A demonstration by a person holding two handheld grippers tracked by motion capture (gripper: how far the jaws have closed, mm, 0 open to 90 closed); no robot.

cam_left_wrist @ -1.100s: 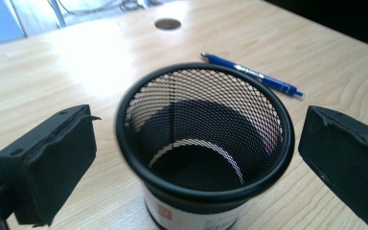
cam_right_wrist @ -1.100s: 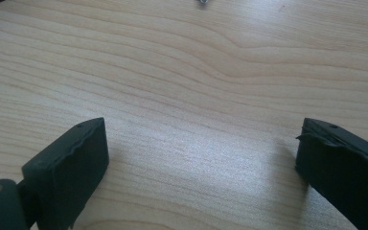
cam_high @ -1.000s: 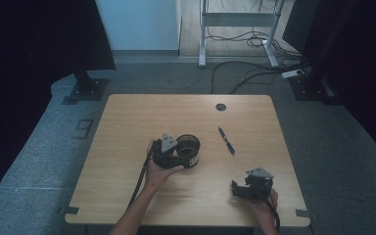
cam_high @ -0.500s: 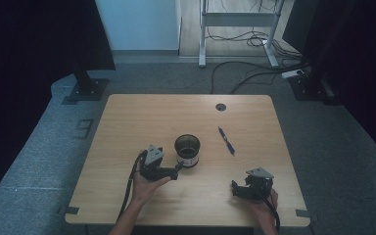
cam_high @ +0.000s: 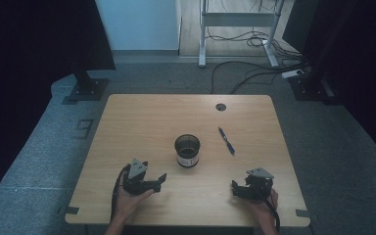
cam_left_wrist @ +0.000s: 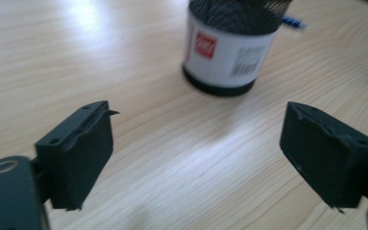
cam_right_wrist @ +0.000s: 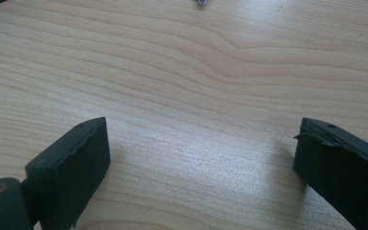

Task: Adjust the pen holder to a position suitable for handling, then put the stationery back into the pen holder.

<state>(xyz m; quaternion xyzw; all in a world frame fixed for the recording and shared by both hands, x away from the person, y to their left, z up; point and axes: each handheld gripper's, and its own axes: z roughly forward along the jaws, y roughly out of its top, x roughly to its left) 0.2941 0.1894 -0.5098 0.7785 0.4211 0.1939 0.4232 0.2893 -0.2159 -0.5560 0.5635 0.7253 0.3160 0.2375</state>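
Observation:
A black mesh cup (cam_high: 187,151) with a white label stands upright at the middle of the wooden table (cam_high: 142,122). The left gripper view has this cup (cam_left_wrist: 227,48) just beyond my open jaws, apart from them. My left gripper (cam_high: 157,182) rests near the front edge, left of the cup, held by a hand, and it is open (cam_left_wrist: 196,129) with nothing between its fingers. A blue pen (cam_high: 226,141) lies to the right of the cup. At the front right my right gripper (cam_high: 235,190) is open (cam_right_wrist: 201,139) over bare wood.
A round cable hole (cam_high: 220,106) sits near the table's far edge. Cables (cam_high: 245,73) and a metal stand (cam_high: 235,22) are on the floor beyond the table. Black stand bases (cam_high: 85,88) flank the table's far corners.
My left gripper was at the cup a second ago. It has drawn back toward the front left and stands apart from the cup, which stayed put. The right gripper has not moved.

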